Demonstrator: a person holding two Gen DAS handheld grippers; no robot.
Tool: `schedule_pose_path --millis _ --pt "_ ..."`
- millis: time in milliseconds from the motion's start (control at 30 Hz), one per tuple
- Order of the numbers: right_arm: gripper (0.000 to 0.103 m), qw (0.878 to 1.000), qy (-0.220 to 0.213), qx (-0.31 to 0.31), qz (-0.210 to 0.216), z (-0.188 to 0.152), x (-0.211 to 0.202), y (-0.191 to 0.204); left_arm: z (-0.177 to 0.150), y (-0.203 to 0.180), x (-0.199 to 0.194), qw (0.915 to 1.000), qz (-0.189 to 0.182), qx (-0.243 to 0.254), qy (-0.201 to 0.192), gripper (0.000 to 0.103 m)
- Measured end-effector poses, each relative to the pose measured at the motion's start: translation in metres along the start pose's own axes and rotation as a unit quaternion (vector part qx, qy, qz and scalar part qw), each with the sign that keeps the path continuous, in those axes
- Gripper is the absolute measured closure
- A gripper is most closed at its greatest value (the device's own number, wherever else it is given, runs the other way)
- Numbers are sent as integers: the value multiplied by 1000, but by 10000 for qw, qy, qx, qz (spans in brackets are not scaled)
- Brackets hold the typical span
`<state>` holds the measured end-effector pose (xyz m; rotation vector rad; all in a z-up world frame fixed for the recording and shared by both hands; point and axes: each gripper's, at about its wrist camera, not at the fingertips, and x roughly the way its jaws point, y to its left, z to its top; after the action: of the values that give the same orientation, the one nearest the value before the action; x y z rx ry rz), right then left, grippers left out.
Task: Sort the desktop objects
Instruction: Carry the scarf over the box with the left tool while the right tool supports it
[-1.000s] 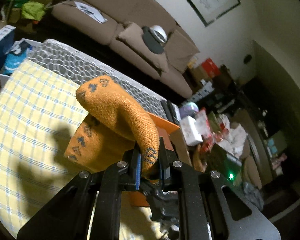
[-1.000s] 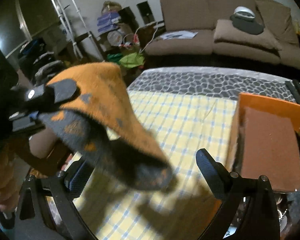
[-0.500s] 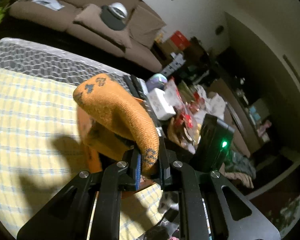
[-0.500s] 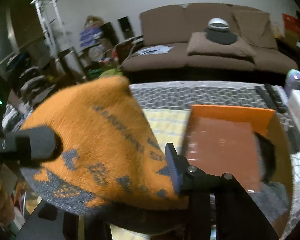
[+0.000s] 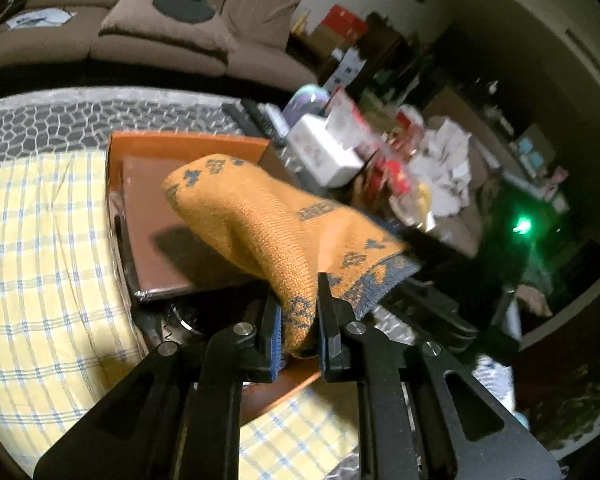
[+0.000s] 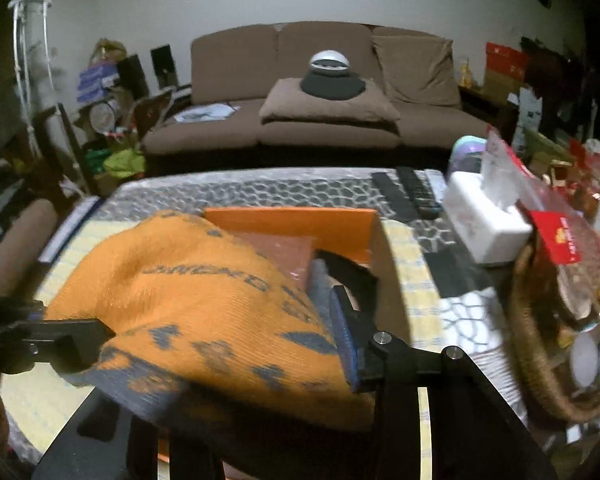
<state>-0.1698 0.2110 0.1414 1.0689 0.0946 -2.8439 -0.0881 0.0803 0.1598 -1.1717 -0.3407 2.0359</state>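
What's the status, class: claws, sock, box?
Left claw shut on orange sock. Right claw: state unclear, sock draped over it. Sock above orange box, not yet inside. Nothing blocking.

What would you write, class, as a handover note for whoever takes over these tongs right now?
Left tongs: shut on the orange sock, held in the air above the orange box.
Right tongs: the sock drapes between them, and whether they grip it cannot be told.
Done: sock lifted to the box.
Left: lower it into the box and release.
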Motion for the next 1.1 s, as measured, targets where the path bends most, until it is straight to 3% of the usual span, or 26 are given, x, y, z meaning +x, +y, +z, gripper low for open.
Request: schedule_pose_path --millis 200,333,533,733,867,1000,1100 --pt "65 9910 528 -955 -780 -23 21 11 -16 2 31 9964 572 313 549 90" --pt "59 9882 1231 -887 -203 -39 32 1 -27 6 43 9900 1001 478 867 90" --pt "48 9820 1642 -847 381 -50 27 -5 -39 3 49 9768 1693 795 1044 90" --pt "42 9845 1594 -320 663 -46 5 -32 -44 3 50 9739 1823 783 1100 90" --pt "42 9904 1269 432 343 -39 -9 -67 -45 6 53 9725 1943 654 1106 90" --pt "42 9880 1344 688 320 -41 -1 -73 -44 11 60 9738 1954 389 1096 90" --pt "42 9872 1212 771 698 -35 -7 -68 -44 10 63 9738 1999 331 1037 90"
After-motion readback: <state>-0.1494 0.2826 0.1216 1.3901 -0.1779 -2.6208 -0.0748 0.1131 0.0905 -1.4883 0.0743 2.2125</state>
